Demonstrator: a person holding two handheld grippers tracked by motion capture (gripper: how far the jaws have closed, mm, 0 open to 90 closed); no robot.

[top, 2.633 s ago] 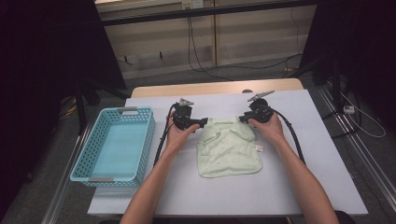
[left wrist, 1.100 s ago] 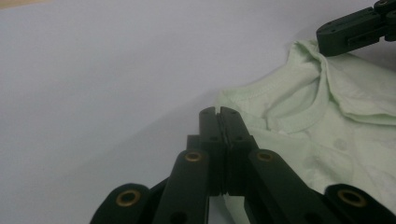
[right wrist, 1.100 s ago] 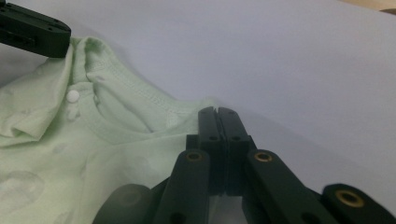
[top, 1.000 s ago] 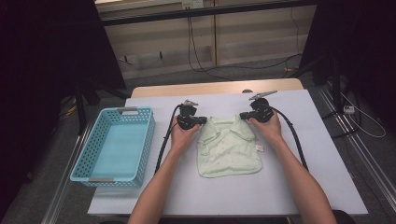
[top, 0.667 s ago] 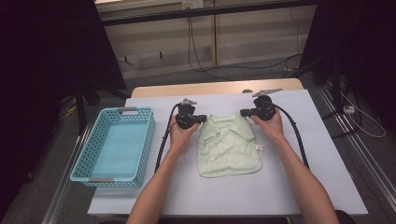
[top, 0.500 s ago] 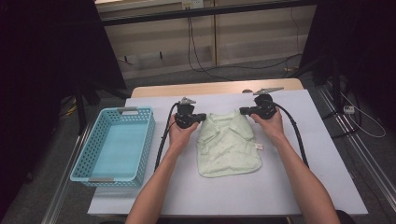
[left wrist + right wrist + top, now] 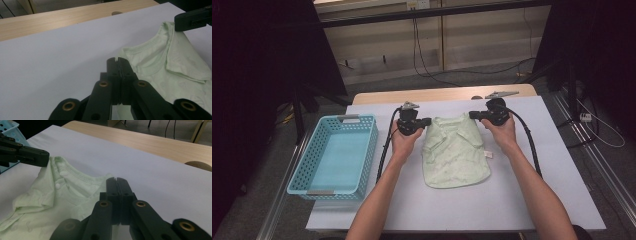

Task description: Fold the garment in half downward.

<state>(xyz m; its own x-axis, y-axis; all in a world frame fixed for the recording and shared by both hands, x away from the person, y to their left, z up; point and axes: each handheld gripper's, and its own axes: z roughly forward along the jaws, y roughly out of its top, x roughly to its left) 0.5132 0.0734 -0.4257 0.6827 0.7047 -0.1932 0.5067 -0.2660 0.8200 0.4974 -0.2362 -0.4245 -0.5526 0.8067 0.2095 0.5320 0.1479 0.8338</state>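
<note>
high view: pale green shirt [image 7: 455,150] lies flat at the centre of the white table [image 7: 512,200], sleeves folded inward. left gripper [image 7: 428,121] at the shirt's 10 o'clock corner, jaws clenched on the shoulder edge; right gripper [image 7: 472,114] at its 2 o'clock corner, jaws likewise pinching the fabric. blue basket [image 7: 334,155] stands at 9 o'clock, well apart from the shirt.

item: small pale-green shirt [image 7: 455,150] | state: lying flat, lightly wrinkled, sleeves folded inward, neckline at the far end, white tag at its right edge | place: middle of the white-covered counter [image 7: 512,200]
</note>
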